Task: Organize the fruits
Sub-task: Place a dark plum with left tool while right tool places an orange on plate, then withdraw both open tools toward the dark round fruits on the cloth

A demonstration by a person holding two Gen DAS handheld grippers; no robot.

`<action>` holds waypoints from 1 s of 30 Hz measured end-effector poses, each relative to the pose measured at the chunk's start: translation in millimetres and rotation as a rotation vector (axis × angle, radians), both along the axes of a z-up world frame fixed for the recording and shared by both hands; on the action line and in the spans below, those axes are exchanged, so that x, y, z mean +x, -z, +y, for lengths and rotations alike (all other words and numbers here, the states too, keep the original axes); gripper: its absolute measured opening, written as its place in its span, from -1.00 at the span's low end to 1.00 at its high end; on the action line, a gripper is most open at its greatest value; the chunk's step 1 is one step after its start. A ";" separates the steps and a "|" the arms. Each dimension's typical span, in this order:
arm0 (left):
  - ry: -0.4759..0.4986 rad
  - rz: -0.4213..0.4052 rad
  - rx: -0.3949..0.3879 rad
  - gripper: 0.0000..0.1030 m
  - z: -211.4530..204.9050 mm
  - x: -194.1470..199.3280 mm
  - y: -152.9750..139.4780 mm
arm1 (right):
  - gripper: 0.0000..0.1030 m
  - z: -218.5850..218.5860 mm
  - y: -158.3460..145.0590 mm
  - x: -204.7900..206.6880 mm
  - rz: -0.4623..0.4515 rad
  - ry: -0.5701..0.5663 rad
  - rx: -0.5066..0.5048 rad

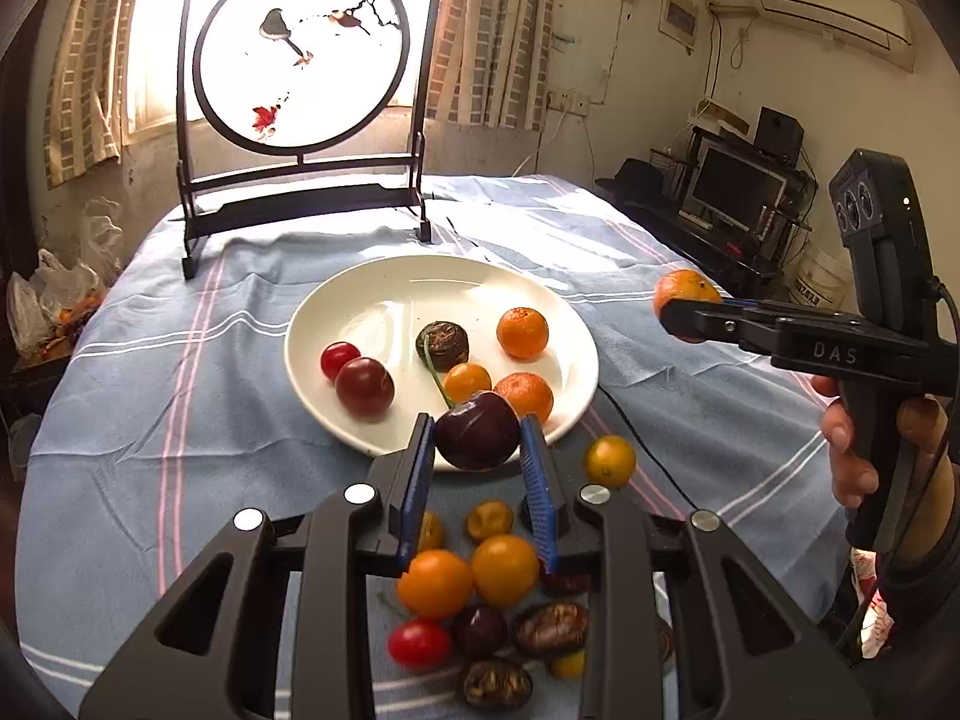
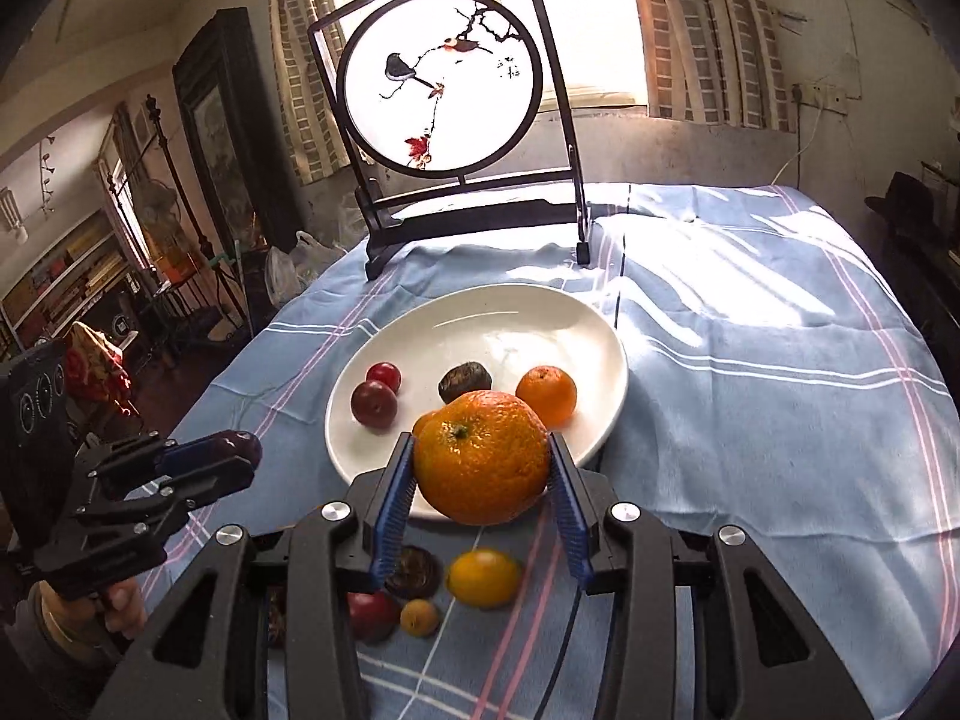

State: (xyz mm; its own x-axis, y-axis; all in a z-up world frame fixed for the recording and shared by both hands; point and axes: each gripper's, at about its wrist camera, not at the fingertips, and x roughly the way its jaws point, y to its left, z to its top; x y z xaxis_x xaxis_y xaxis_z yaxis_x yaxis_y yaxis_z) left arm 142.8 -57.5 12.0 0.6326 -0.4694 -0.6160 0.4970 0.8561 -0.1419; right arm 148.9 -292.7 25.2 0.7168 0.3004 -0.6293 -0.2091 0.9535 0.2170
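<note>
Loose fruits (image 1: pixel 480 588) are still lying under the left tool (image 1: pixel 478 450), clamping a plum (image 1: pixel 477 431); the right tool (image 2: pixel 482 474) is clamping a mandarin (image 2: pixel 482 457); ahead, the plate (image 1: pixel 360 294) is holding six.

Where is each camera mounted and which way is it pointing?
Left wrist: sits on the left gripper, facing the plate and screen; its fingers clamp a plum; the right gripper and hand show at right.
Right wrist: sits on the right gripper, facing the same way, holding an orange; the left gripper shows at left.
Shared: plate, screen, both grippers.
</note>
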 end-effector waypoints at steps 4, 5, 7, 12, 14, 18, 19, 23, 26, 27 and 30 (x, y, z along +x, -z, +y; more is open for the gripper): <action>-0.006 0.075 -0.006 -0.45 -20.5 52.5 15.9 | -0.16 11.9 15.5 52.2 0.051 0.004 -0.010; -0.012 0.089 -0.002 -0.45 -24.6 64.6 20.7 | -0.16 15.3 21.5 63.5 0.066 0.003 -0.013; -0.024 0.123 0.005 -0.45 -30.7 86.2 30.2 | -0.16 22.3 33.4 84.1 0.092 0.002 -0.021; -0.052 0.161 0.022 -0.38 -34.1 119.9 42.1 | -0.05 32.8 51.7 116.2 0.122 -0.001 -0.038; -0.073 0.160 0.005 0.04 -29.2 121.9 38.6 | 0.22 32.1 46.7 113.1 0.085 0.013 -0.042; -0.097 0.115 -0.010 0.18 -14.4 108.5 27.3 | 0.24 26.4 30.4 93.7 0.027 0.033 -0.042; -0.098 0.109 -0.008 0.18 -11.0 101.2 25.1 | 0.24 23.8 26.7 85.2 0.018 0.035 -0.036; -0.060 0.086 0.019 0.18 0.9 57.6 21.2 | 0.24 19.5 20.3 38.4 -0.006 0.011 -0.044; 0.003 0.081 0.050 0.24 7.4 14.5 26.0 | 0.24 16.8 24.6 -3.2 -0.011 -0.007 -0.062; 0.022 0.079 0.062 0.24 9.5 -0.5 29.2 | 0.24 15.6 27.9 -16.6 -0.006 -0.014 -0.060; 0.068 0.074 0.090 0.24 14.9 -41.6 39.4 | 0.24 11.6 40.8 -51.3 0.031 -0.024 -0.030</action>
State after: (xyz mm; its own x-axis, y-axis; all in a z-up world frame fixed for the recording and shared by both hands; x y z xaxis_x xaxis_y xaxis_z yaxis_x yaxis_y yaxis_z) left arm 101.2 -42.6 -27.4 0.5524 -0.4505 -0.7013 0.5453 0.8317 -0.1048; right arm 97.6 -281.1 -15.7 0.6899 0.2974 -0.6600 -0.2252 0.9547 0.1947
